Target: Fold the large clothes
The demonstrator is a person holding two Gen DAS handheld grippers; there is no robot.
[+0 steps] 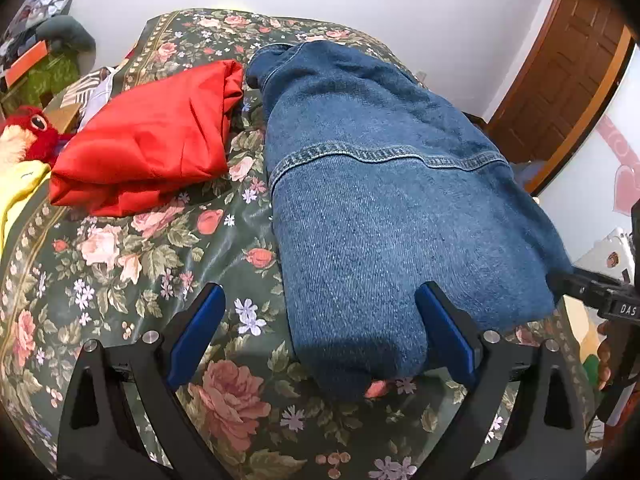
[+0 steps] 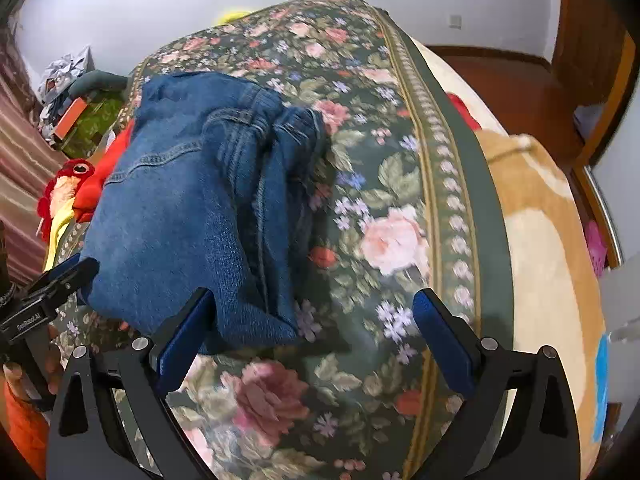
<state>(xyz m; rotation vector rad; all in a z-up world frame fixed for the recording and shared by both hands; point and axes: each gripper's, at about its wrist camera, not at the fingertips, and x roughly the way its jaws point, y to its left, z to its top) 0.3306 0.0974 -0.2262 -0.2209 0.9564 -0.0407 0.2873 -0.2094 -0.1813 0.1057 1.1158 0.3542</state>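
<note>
A folded blue denim garment (image 1: 384, 200) lies on the floral bedspread (image 1: 120, 264). It also shows in the right wrist view (image 2: 188, 208), with layered edges facing right. My left gripper (image 1: 320, 312) is open just above the garment's near-left corner, with its right finger (image 1: 444, 328) over the denim. My right gripper (image 2: 312, 316) is open over the garment's near-right corner, with its left finger (image 2: 184, 328) against the denim. Neither holds anything. Each gripper shows at the edge of the other's view.
A folded red garment (image 1: 148, 140) lies left of the denim. A red plush toy (image 1: 30, 132) and a yellow cloth (image 1: 20, 184) sit at the bed's left edge. A beige blanket (image 2: 540, 240) lies along the right side. A wooden door (image 1: 568, 68) stands beyond.
</note>
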